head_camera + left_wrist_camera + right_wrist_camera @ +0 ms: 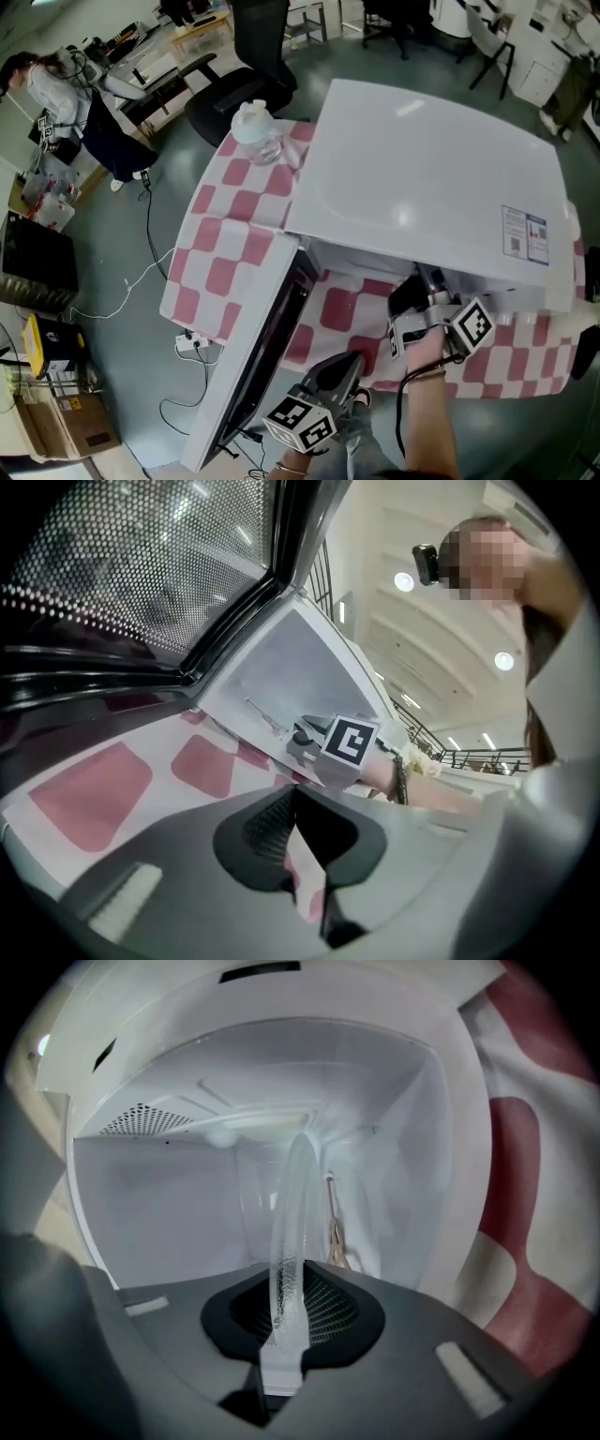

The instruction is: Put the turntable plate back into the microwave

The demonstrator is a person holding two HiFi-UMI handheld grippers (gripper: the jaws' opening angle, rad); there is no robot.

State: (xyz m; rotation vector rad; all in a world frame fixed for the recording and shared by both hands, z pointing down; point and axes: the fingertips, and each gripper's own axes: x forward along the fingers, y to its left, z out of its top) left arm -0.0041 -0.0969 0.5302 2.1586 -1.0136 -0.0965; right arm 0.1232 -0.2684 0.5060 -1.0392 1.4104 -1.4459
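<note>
1. Head view: the white microwave (pixel 431 178) stands on the pink-checked tablecloth (pixel 220 272), with its door (pixel 267 347) swung wide open toward you. Your right gripper (pixel 417 298) reaches into the mouth of the oven. The overhanging top hides what it carries from this angle. Your left gripper (pixel 349 364) hangs low beside the door, outside the oven. A clear plastic bottle (pixel 255 131) sits at the far corner of the cloth, well apart from the work.

2. Left gripper view: the left gripper's pads are pressed together with nothing between them, so that hand is idle. It looks across the tablecloth toward the door's perforated window (pixel 141 564).

3. Right gripper view: your jaws are clamped on the rim of the glass turntable plate (pixel 292 1232), which shows edge-on between them. The rest of the plate reaches ahead into the white cavity (pixel 159 1204). I cannot tell whether any part of it touches the cavity floor.

4. The step in hand looks like the insertion itself: the plate is at the opening, carried but not seated.

5. For the next move, I would carry the plate deeper, keeping it clear of the side walls. Centre it over the floor, lower it until it rests, and only then let the jaws part. The floor fitting is not visible, so settle it gently. You hold only a thin bite of rim, and the glass could tip.
</note>
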